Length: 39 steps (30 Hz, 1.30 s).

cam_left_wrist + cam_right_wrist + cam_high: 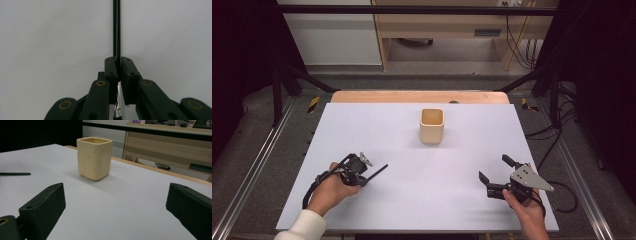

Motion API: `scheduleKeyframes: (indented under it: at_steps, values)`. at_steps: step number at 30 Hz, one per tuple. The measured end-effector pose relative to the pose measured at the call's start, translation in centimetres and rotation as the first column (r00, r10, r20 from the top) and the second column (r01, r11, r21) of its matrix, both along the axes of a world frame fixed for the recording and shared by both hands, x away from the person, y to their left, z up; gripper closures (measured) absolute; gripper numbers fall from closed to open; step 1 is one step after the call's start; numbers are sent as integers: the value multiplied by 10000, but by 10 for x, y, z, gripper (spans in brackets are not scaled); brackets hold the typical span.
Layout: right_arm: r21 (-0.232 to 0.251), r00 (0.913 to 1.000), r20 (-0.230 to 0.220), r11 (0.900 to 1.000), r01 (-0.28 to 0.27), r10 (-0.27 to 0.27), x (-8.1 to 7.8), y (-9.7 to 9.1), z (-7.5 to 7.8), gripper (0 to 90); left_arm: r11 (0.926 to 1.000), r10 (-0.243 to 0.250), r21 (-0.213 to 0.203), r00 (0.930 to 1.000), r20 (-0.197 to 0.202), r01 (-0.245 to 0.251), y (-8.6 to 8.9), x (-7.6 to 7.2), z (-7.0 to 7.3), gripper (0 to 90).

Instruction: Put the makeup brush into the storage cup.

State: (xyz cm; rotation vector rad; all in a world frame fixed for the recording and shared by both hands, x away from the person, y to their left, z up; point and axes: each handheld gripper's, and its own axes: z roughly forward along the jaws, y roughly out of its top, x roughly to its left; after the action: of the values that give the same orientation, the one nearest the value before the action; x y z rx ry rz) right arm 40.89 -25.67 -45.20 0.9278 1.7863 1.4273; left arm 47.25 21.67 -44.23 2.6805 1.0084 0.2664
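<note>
Nearest the person, at the front edge of the bench [422, 210], two hands are each holding a claw. The left hand [332, 187], coming out of a white sleeve [304, 225], is gripping the left claw [364, 176], which is sitting low over the white surface near its left side. Its jaws are pressed together on a thin black rod [376, 173]; in the left gripper view the rod [116, 27] is running straight up from between the two pads, with a shiny silvery stretch of it showing lower down behind them. In the high view the rod is pointing up and to the right, toward the middle of the bench, and its tip is also showing at the left edge of the right gripper view.

On the other side, the right hand [524, 210] is holding the right claw [494, 167] with its jaws spread wide and nothing between them.

Farther off, beyond both hands and well apart from them, a cream square cup [432, 125] is standing upright, open at the top, a little right of the centre line. The right claw is facing it, so the cup [94, 157] is sitting between that claw's two open jaws in its own view.
</note>
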Motion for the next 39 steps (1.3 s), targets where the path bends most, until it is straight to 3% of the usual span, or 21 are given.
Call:
scheduleKeyframes:
  at_steps: [13,15,19,23,24,25,26,28,30,32,33,36,37,38,39]
  values:
    - [-323,10000,63,9995,-27,29,-2,6,1,27,9984,-320,-446,9973,655,349,-2,3,21,839]
    - [-534,9999,145,9986,1,7,-3,8,1,28,9978,-454,-442,9960,774,489,-5,3,27,839]
    - [-1454,9994,334,9893,-74,124,-5,19,1,28,9956,-790,-440,9928,906,833,-14,5,39,839]
    - [-2468,9966,800,9691,12,192,-6,35,2,26,9900,-1362,-240,9856,998,1392,-27,6,49,839]
    - [-2652,9960,881,9642,66,174,-7,38,3,26,9866,-1576,-244,9814,1096,1611,-35,7,53,839]
    - [-2652,9960,881,9642,66,174,-7,38,3,26,9866,-1576,-244,9814,1096,1611,-35,7,53,839]
    - [-3108,9943,1032,9505,75,259,-7,44,4,26,9830,-1766,-300,9774,1163,1812,-44,8,58,839]
    - [-3274,9930,1133,9448,64,326,-8,47,5,26,9808,-1879,-292,9749,1197,1926,-48,9,59,839]
    - [-3752,9889,1393,9269,49,511,-9,56,9,30,9749,-2174,-210,9682,1234,2216,-58,10,63,839]
    - [-4003,9871,1497,9163,80,567,-10,68,14,41,9699,-2379,-219,9630,1266,2425,-67,11,65,839]
    - [-4003,9871,1497,9163,80,567,-10,68,14,41,9663,-2520,-200,9591,1286,2566,-71,12,67,839]
    - [-4455,9847,1574,8953,38,742,-9,80,17,51,9573,-2842,-144,9495,1329,2886,-86,13,73,839]
    - [-4747,9828,1594,8801,-65,932,-7,87,15,61,9545,-2942,-103,9464,1330,2982,-90,13,75,839]
    - [-4747,9828,1594,8801,-65,932,-7,87,15,61,9523,-3010,-94,9443,1329,3049,-92,14,76,839]
    - [-4883,9820,1599,8726,-101,1009,-7,90,15,66,9492,-3106,-74,9408,1356,3145,-97,14,78,839]
